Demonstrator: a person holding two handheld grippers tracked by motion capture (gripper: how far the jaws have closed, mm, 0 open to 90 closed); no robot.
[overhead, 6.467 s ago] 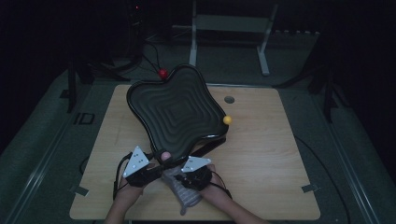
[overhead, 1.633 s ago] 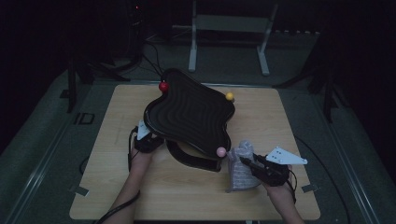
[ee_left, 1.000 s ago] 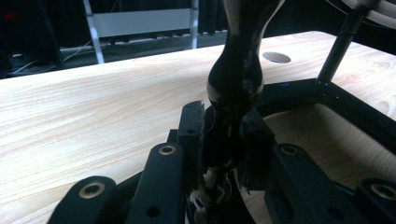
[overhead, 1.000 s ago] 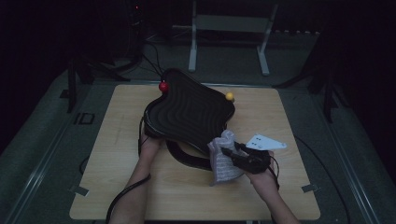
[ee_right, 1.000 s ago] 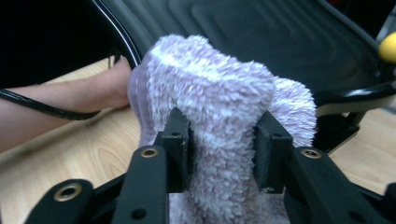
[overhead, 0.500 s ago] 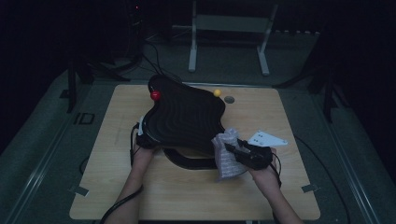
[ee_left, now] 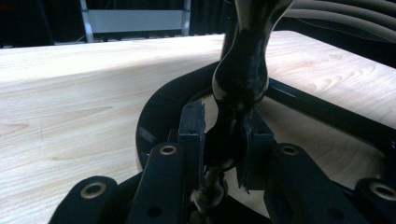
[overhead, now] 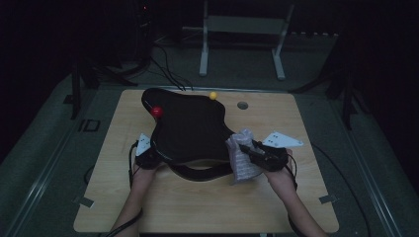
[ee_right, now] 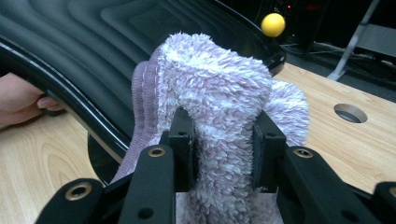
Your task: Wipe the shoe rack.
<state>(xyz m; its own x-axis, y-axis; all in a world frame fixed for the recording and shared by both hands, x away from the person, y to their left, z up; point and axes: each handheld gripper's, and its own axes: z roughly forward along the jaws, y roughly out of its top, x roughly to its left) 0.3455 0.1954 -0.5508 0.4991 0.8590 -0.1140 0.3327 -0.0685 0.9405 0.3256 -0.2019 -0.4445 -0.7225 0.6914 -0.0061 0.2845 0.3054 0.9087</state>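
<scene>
Black and glossy, a wavy-edged tray (overhead: 190, 131) sits tilted on a curved black stand (overhead: 200, 172) near the middle of the wooden tabletop (overhead: 197, 207). Its ribbed upper face tips toward the person's right. The left hand-held gripper (overhead: 148, 157) is clenched on the tray's near-left rim; in the left gripper view its two pads squeeze the shiny edge (ee_left: 240, 70) from both sides. The right hand-held gripper (overhead: 249, 152) is clamped on a fluffy pale lilac cloth (overhead: 241, 159), whose folded pile bulges between and over the jaws, which have just been closing on it. The cloth rests against the tray's near-right edge (ee_right: 70, 79). A red ball (overhead: 156, 111) and a yellow ball (overhead: 213, 95) sit at the tray's far rim.

The step in hand looks like wiping the tray. To do it well, the left grip should hold the rim steady so the tray does not rock on its stand, while the cloth travels along the ridges rather than across them, pressing lightly. The tray's edge could catch and drag the cloth out of the jaws.
</scene>
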